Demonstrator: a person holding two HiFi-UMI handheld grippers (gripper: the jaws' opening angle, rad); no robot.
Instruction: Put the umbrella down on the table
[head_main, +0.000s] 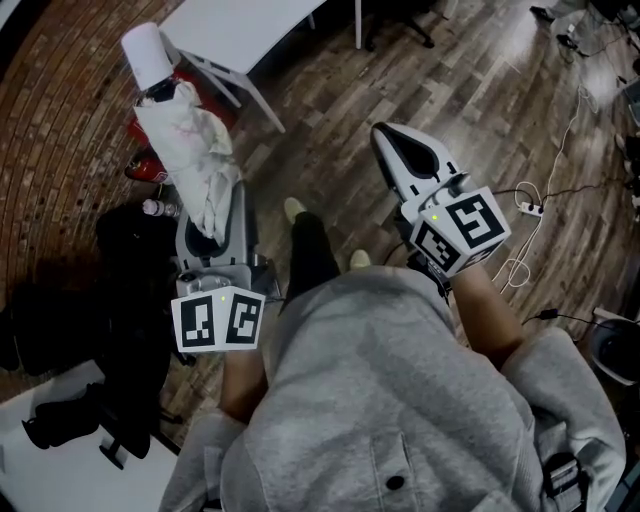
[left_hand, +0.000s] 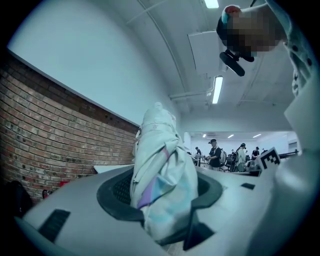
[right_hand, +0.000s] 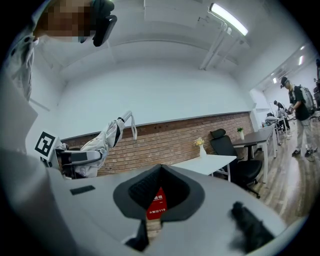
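Left gripper (left_hand: 162, 200) clenched on the folded umbrella (left_hand: 162, 165); right gripper (right_hand: 160, 172) closed, empty.
Crumpled pale fabric, pastel streaks, in the head view's upper left, off the smooth white table (head_main: 240, 30). A red sign (right_hand: 156, 205) reads "119"; rough brick wall (left_hand: 45, 145).

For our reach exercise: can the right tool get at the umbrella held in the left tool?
Probably yes: the gap between the right tool and the umbrella looks open, and it juts beyond the left tool.
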